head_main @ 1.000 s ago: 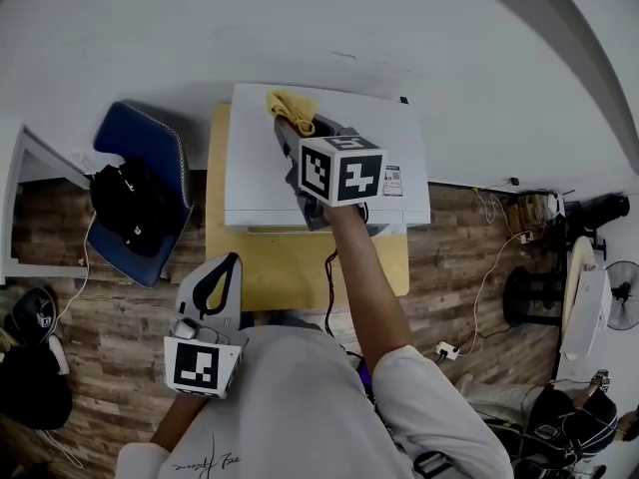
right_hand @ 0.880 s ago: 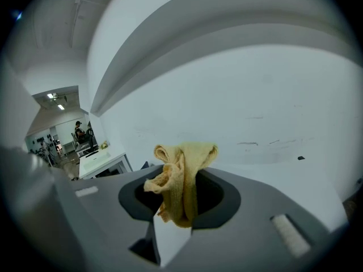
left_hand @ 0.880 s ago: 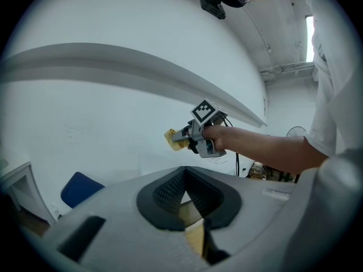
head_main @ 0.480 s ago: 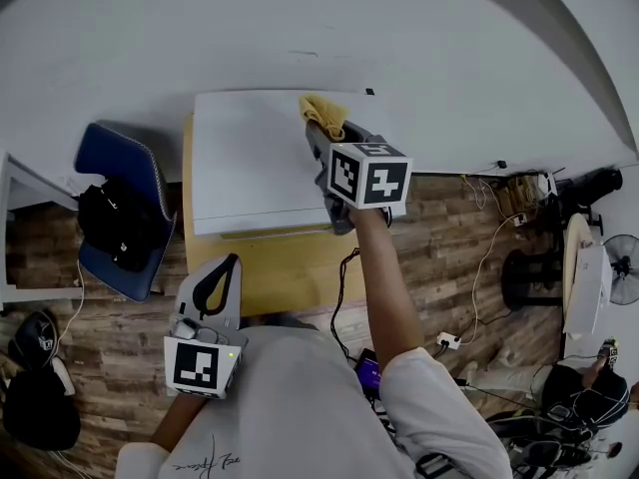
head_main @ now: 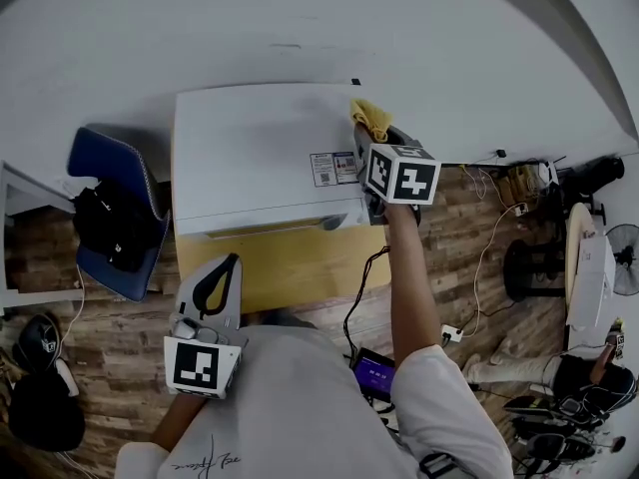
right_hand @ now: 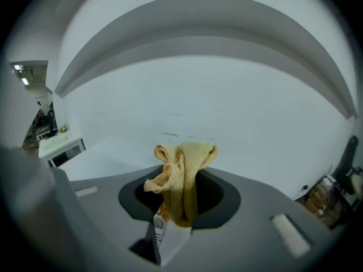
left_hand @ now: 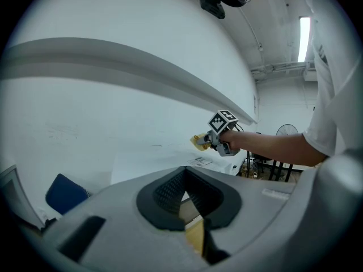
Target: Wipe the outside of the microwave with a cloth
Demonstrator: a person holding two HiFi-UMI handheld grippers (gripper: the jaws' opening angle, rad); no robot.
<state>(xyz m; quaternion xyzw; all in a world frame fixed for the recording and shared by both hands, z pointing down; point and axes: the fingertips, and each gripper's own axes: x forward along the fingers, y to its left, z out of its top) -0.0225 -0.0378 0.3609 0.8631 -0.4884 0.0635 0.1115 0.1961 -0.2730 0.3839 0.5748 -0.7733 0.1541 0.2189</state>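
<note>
My right gripper [right_hand: 180, 207] has its jaws clamped on a yellow cloth [right_hand: 182, 177]. The cloth is bunched, and its long axis runs along the jaws, so its folded end sticks out past the tips toward the white wall [right_hand: 227, 95]. In the head view the right gripper [head_main: 366, 133] reaches over the back right corner of the microwave [head_main: 255, 153], with the cloth [head_main: 371, 118] at that corner. I cannot tell whether the cloth presses on the top panel or sits just above it.

The microwave is a white box. Its long axis lies left to right along the wall, and its front faces me. A printed label [head_main: 334, 168] is on its top near the right edge. The microwave stands on a wooden tabletop [head_main: 285, 267], filling the back edge and leaving the front strip bare.

My left gripper [head_main: 232, 262] is low, near the tabletop's front left corner and well apart from the microwave. In the left gripper view its jaws [left_hand: 184, 181] meet at the tips with nothing between them.

To the left of the table, a blue chair [head_main: 130, 163] holds a black bag [head_main: 112, 223].
</note>
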